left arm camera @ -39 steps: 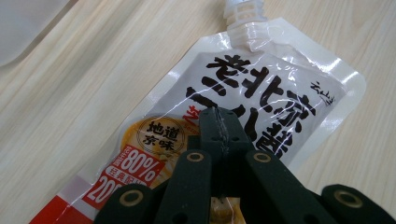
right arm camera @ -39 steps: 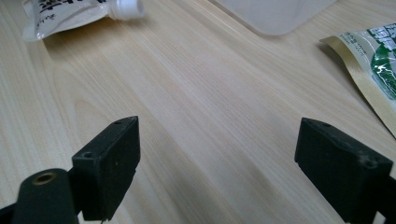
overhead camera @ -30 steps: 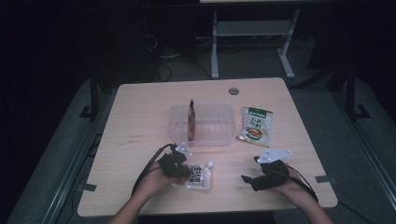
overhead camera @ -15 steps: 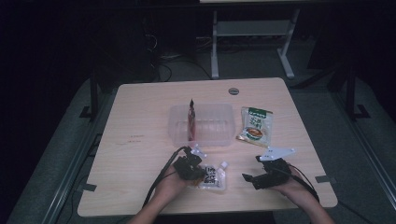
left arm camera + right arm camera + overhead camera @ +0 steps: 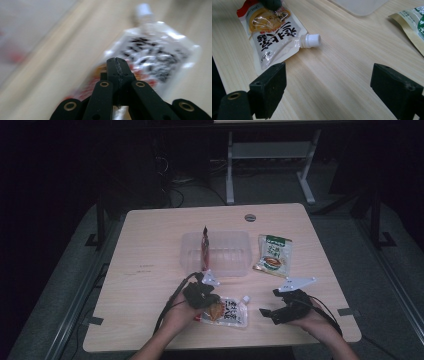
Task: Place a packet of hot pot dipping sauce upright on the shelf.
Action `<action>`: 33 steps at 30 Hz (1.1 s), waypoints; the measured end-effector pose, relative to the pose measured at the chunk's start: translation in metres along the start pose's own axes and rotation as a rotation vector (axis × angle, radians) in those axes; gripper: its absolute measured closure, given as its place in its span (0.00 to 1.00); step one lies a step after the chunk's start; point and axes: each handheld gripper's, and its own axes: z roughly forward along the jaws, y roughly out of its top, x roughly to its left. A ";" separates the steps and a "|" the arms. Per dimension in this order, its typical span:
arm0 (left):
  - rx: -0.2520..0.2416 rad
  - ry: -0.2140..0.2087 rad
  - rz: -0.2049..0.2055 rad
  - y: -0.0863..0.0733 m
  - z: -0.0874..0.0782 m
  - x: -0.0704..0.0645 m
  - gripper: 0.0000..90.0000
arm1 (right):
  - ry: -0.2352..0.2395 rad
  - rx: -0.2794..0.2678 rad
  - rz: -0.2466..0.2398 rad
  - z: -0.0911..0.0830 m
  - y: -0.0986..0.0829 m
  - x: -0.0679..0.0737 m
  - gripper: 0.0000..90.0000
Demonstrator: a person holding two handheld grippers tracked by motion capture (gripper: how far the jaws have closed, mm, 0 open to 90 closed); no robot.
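Note:
A white spouted pouch (image 5: pixel 229 311) with an orange picture and black lettering lies flat near the table's front edge. My left gripper (image 5: pixel 213 303) is shut on the pouch's left end; in the left gripper view its jaws (image 5: pixel 117 62) meet over the blurred pouch (image 5: pixel 155 57). My right gripper (image 5: pixel 266 313) stands open to the right of the pouch, apart from it. In the right gripper view the pouch (image 5: pixel 272 37) and its white cap (image 5: pixel 311 40) lie beyond the wide-open right gripper (image 5: pixel 328 82), with the left gripper (image 5: pixel 270 3) on the pouch's far end.
A clear plastic container (image 5: pixel 230 252) stands mid-table with a red packet (image 5: pixel 204 247) upright inside. A green pouch (image 5: pixel 272 255) lies flat to its right. The wooden table (image 5: pixel 150 270) has a round cable hole (image 5: pixel 250 217) at the back. Floor and desk legs lie beyond.
My left gripper and the spouted pouch have shifted to the right, toward the right gripper. The right gripper has stayed almost still.

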 end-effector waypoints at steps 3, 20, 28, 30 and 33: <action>0.009 0.041 -0.008 -0.001 0.001 0.015 1.00 | 0.002 0.006 -0.003 0.001 0.000 -0.001 0.15; 0.126 0.020 -0.003 -0.028 -0.007 0.017 1.00 | 0.004 0.007 0.006 0.001 -0.001 -0.001 0.15; 0.031 -0.013 0.002 -0.029 -0.026 0.012 1.00 | 0.013 0.014 0.011 0.005 0.001 0.001 0.15; 0.006 -0.047 0.015 -0.023 -0.027 0.006 1.00 | 0.030 0.014 0.013 0.005 0.004 0.001 0.15; -0.004 -0.087 0.042 -0.016 -0.022 -0.005 1.00 | 0.047 0.010 0.022 0.005 0.007 0.003 0.15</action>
